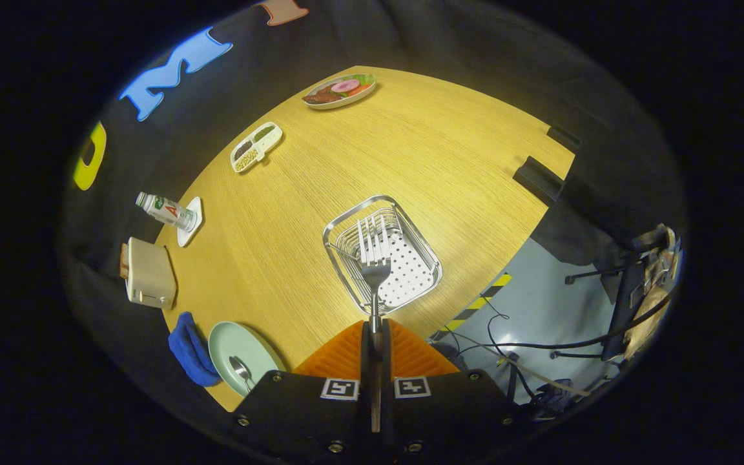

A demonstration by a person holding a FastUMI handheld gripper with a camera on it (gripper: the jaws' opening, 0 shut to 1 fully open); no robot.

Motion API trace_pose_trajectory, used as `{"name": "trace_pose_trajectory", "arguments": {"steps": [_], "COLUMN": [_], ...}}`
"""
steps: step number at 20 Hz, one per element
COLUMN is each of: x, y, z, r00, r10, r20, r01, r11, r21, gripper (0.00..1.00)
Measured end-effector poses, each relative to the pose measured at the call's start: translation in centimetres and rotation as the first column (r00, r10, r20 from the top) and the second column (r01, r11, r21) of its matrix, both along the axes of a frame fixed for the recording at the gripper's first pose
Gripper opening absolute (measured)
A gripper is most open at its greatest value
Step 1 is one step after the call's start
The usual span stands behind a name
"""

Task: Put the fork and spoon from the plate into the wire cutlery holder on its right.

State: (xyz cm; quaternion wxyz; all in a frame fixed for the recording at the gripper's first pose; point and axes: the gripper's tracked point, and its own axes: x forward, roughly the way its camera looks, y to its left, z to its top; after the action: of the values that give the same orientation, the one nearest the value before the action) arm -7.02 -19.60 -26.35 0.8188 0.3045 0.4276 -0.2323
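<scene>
The fork (375, 258) is clamped by its handle between the two orange fingers of the gripper (375, 336), which are pressed together on it, so it sticks straight out ahead with its tines forward. It is held this way, by the tail of the handle, so that the head can go into the holder first and the fingers need not enter the wires. The tines hang over the wire cutlery holder (382, 252), a shallow rectangular basket with a perforated floor, but whether they are already inside its rim or only above it is hard to judge from this steep angle. The spoon (241, 369) lies on the pale green plate (227, 342), which sits back beside the fingers near the table's near edge, so that half of the job is not yet done. A blue cloth (189, 351) touches the plate's outer side. The holder stands close to the edge of the wooden table (411, 148), with the floor and cables beyond it, so there is little spare room on that side. Toward the middle the tabletop is open; the toaster (148, 273), bottle (165, 210), divided snack dish (256, 146) and food plate (340, 90) all stand well apart along the far edge.
</scene>
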Motion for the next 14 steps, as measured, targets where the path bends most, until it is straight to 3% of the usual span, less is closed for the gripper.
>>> {"name": "trace_pose_trajectory", "arguments": {"steps": [3, 6, 8, 11, 14], "x": [0.0, 0.4, 0.4, 0.0, -0.2], "y": [0.0, -0.6, -0.8, -0.9, -0.6], "z": [0.2, 0.7, 0.9, 0.7, 0.3], "r00": [1.0, 0.999, 0.998, 0.998, 0.998], "r10": [-0.016, -0.034, -0.046, -0.058, -0.065], "r20": [0.008, 0.037, 0.037, 0.026, 0.022], "r01": [0.016, 0.034, 0.046, 0.058, 0.065], "r11": [1.0, 0.999, 0.999, 0.998, 0.998], "r21": [0.014, 0.015, 0.004, 0.012, 0.028], "gripper": [0.06, 0.17, 0.36, 0.77, 0.77]}}
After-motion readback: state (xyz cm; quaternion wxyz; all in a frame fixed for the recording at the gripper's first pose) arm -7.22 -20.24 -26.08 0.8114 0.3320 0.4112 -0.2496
